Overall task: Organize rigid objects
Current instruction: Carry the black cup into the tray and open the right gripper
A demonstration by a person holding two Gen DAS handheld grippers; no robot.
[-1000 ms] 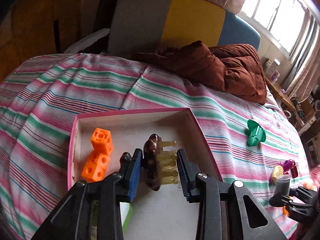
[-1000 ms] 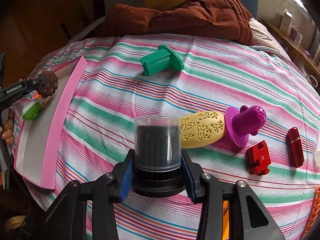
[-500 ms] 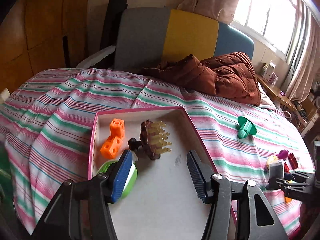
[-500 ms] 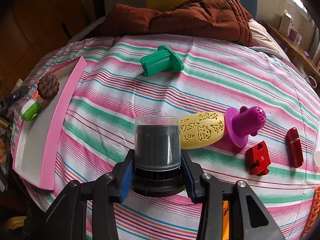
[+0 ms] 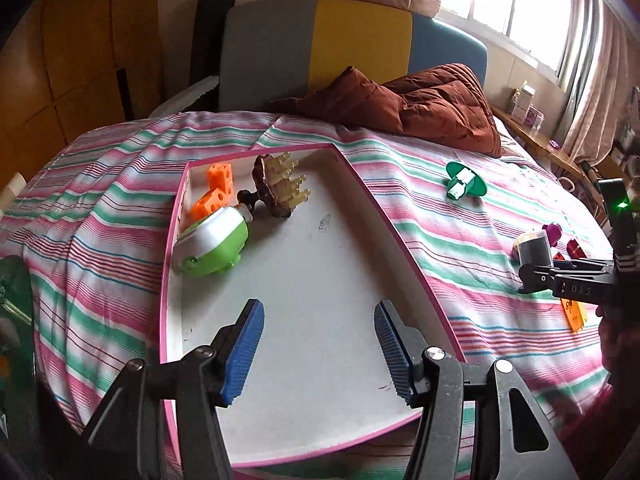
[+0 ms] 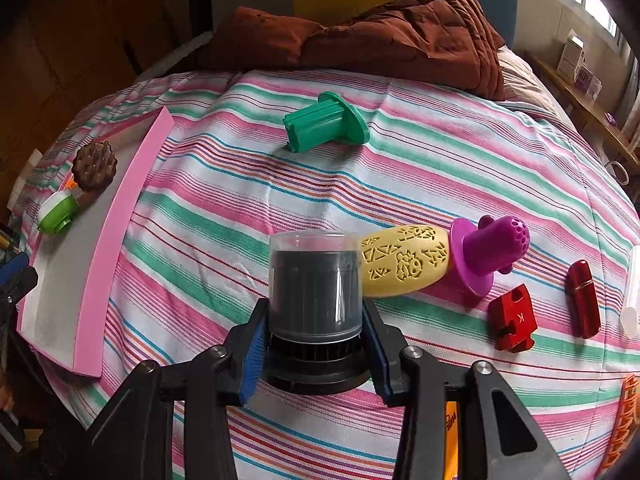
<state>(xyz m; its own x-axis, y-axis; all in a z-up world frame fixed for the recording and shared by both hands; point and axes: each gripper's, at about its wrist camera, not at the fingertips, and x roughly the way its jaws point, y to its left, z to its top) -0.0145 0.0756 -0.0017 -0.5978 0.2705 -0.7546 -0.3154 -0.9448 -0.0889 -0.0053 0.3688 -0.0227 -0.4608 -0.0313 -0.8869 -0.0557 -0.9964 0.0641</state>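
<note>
- Striped bedspread (image 6: 400,168) in pink, green and white fills both views, with a brown quilt (image 6: 380,36) bunched at the top.
- Far left of the right wrist view: the pink-rimmed tray (image 6: 116,240) lies with its long side running from lower left up to the upper left. It already holds the brown bristle brush (image 6: 94,165) and the green-and-white gadget (image 6: 56,213).
- In the left wrist view the left gripper (image 5: 318,346) hangs over the tray's near, bare end (image 5: 320,280). Its blue pads have just been opening, and nothing sits between them now.
- The brush (image 5: 276,186), the gadget (image 5: 212,242) and the orange cubes (image 5: 212,192) lie well ahead of it, in the upper left of that frame.
- Centre of the right wrist view: the right gripper (image 6: 316,346) is clamped on the black base of the clear-capped canister (image 6: 314,284), which stands upright between the jaws.
- That is the relation that counts: the tray lies to the left of the held canister, across open bedspread, so the carry looks like a plain leftward sweep.
- Right of the canister: the yellow cut-out cylinder (image 6: 404,260) sits just beside it, then the purple plunger piece (image 6: 492,248), the red puzzle block (image 6: 514,320) and the red tube (image 6: 583,298).
- The green flanged peg (image 6: 326,126) lies alone higher up, its long axis running left to right.
- The right hand is nearer to all of these loose pieces.
</note>
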